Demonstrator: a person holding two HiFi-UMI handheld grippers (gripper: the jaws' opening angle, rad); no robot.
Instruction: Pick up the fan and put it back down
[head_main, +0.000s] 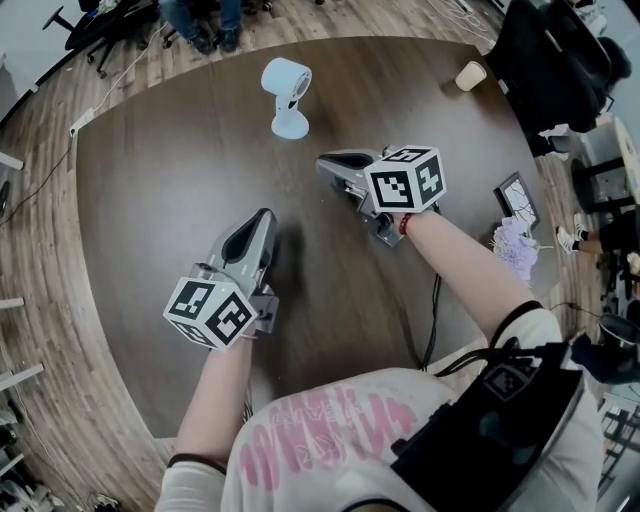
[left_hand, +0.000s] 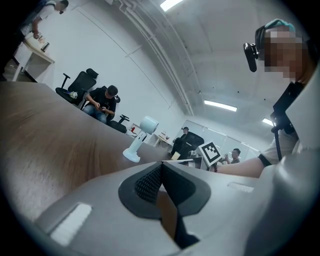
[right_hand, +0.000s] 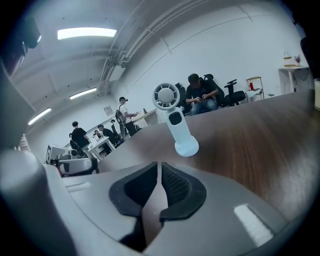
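Note:
A small white fan stands upright on the round brown table, toward its far side. It also shows in the left gripper view, fan, and in the right gripper view, fan, some way ahead of both sets of jaws. My left gripper hovers over the middle of the table with its pads together and nothing between them. My right gripper is nearer the fan, just right of and below its base. A thin slit shows between its pads, which hold nothing.
A paper cup sits at the table's far right edge. A framed picture and purple flowers lie at the right edge, and a black cable runs down near my right arm. Seated people and office chairs are beyond the table.

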